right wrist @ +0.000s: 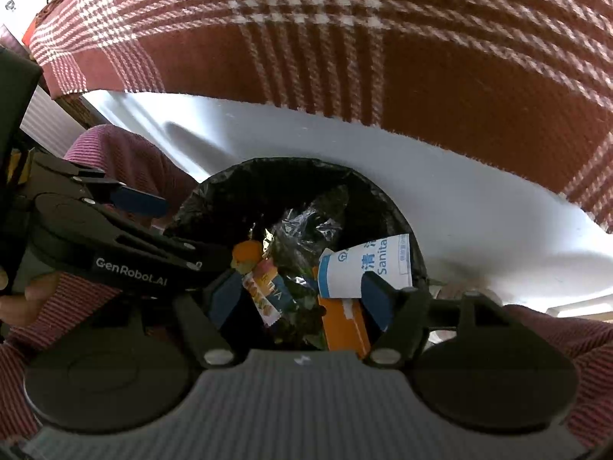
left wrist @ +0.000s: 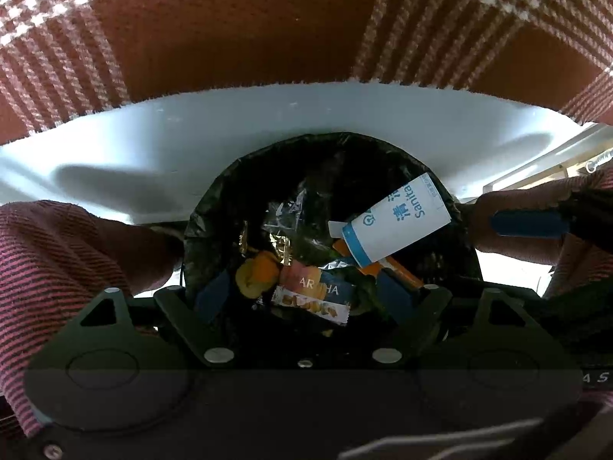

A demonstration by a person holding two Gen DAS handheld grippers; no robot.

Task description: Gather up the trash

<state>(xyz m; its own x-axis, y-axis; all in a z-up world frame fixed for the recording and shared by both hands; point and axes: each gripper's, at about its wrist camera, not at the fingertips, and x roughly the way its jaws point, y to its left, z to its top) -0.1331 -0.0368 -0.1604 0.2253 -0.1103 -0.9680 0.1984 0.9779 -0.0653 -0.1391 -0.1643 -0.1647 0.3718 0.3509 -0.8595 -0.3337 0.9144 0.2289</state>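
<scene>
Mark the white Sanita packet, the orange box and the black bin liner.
white Sanita packet (left wrist: 402, 218): left wrist view, on its printed white face.
orange box (right wrist: 341, 326): right wrist view, on its flat orange side.
black bin liner (right wrist: 268, 180): right wrist view, on the far inner wall.

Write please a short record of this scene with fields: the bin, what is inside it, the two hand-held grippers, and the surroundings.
bin: round, lined with a black bag, standing on a pale floor
contents: white and blue sanitary packet on top; orange carton; snack wrapper; clear plastic film
left hand-held gripper: open, above the bin mouth, holding nothing
right hand-held gripper: open, above the bin mouth, holding nothing
surroundings: red and white checked cloth beyond the bin
</scene>
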